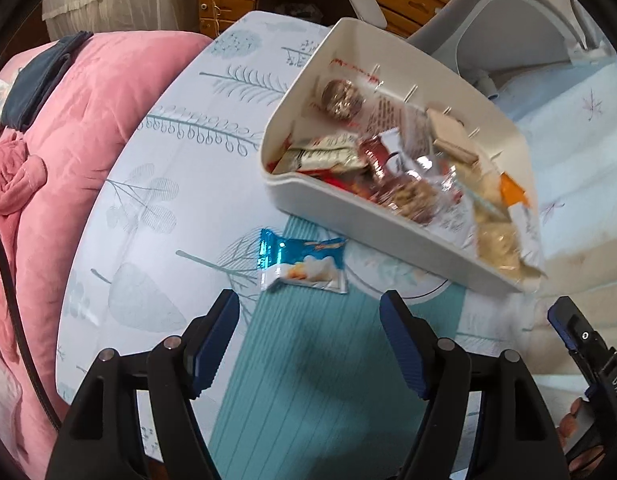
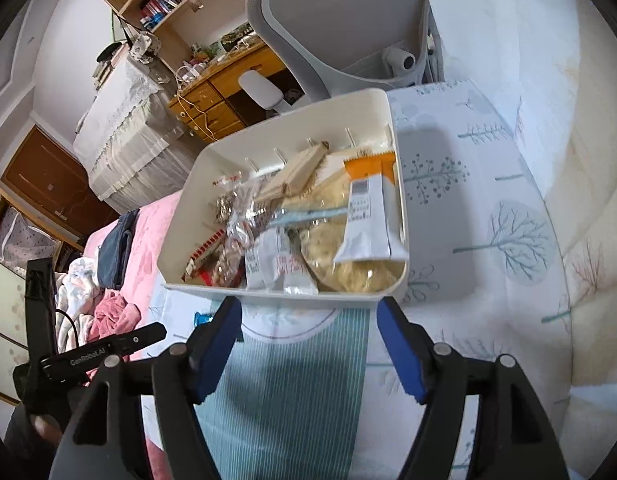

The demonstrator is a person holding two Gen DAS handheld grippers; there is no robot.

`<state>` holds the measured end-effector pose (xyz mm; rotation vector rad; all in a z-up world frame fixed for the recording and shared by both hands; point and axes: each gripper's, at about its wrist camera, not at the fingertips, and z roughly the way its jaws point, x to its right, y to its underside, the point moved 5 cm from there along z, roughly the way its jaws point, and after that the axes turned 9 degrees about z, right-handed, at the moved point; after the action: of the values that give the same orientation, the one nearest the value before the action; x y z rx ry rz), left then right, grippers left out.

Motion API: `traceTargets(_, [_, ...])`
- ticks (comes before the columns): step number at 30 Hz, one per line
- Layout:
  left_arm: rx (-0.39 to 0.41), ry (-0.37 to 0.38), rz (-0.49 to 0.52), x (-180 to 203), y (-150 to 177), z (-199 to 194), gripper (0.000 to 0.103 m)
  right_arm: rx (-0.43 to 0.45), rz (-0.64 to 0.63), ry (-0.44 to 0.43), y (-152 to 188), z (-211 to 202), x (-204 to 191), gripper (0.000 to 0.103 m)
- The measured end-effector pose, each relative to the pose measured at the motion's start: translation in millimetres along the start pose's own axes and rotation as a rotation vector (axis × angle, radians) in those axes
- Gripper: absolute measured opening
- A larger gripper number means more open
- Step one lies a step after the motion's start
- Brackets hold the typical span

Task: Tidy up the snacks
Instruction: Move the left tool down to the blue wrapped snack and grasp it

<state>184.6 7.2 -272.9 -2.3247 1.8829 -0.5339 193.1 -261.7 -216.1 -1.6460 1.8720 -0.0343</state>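
Note:
A white plastic bin (image 1: 348,208) sits on the patterned bed sheet and holds several snack packets. It also shows in the right wrist view (image 2: 292,296), with an orange-and-white packet (image 2: 370,216) on top. A blue-and-white snack packet (image 1: 302,266) lies on the sheet just left of the bin, in front of my left gripper (image 1: 310,316), which is open and empty. A corner of this packet (image 2: 202,317) peeks out in the right wrist view. My right gripper (image 2: 308,320) is open and empty, its fingertips close to the bin's near wall.
A pink quilt (image 1: 68,128) with dark clothes lies to the left. A grey office chair (image 2: 348,20) and a wooden desk (image 2: 212,100) stand behind the bin. The right gripper's body (image 1: 588,360) shows at the right edge of the left wrist view.

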Motion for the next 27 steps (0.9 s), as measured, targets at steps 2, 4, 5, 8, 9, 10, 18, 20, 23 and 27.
traceTargets(2, [0.007,0.005,0.023,-3.7,2.6,5.0,0.071,-0.004,0.011,0.012,7.0,1.6,0.2,0.071])
traceTargets(4, [0.009,0.002,0.057,-5.5,3.5,12.5,0.071,-0.007,0.021,0.025,13.0,3.7,-0.2,0.071])
traceTargets(5, [0.007,0.006,0.070,-5.6,3.3,16.3,0.071,-0.007,0.024,0.034,16.8,4.6,-1.2,0.071])
traceTargets(8, [-0.002,0.042,0.104,-5.9,2.8,30.1,0.071,-0.006,0.034,0.057,26.6,7.6,-3.3,0.071])
traceTargets(9, [-0.005,0.046,0.117,-6.0,2.6,36.2,0.071,-0.005,0.035,0.064,29.8,8.2,-4.2,0.071])
traceTargets(10, [-0.006,0.048,0.130,-6.0,2.3,41.2,0.071,-0.001,0.032,0.076,34.5,8.9,-5.8,0.071])
traceTargets(18, [-0.060,0.065,0.161,-8.1,0.4,81.1,0.071,0.006,0.033,0.160,61.6,13.8,-2.3,0.071])
traceTargets(20, [-0.067,0.059,0.165,-7.8,-0.4,87.6,0.071,0.001,0.047,0.179,67.4,15.0,1.7,0.071])
traceTargets(23, [-0.048,0.041,0.164,-7.1,-3.7,92.5,0.072,-0.005,0.068,0.200,73.9,16.6,7.9,0.071])
traceTargets(27, [-0.034,0.018,0.174,-2.4,-8.9,97.3,0.072,-0.012,0.091,0.217,80.6,16.7,13.1,0.071])
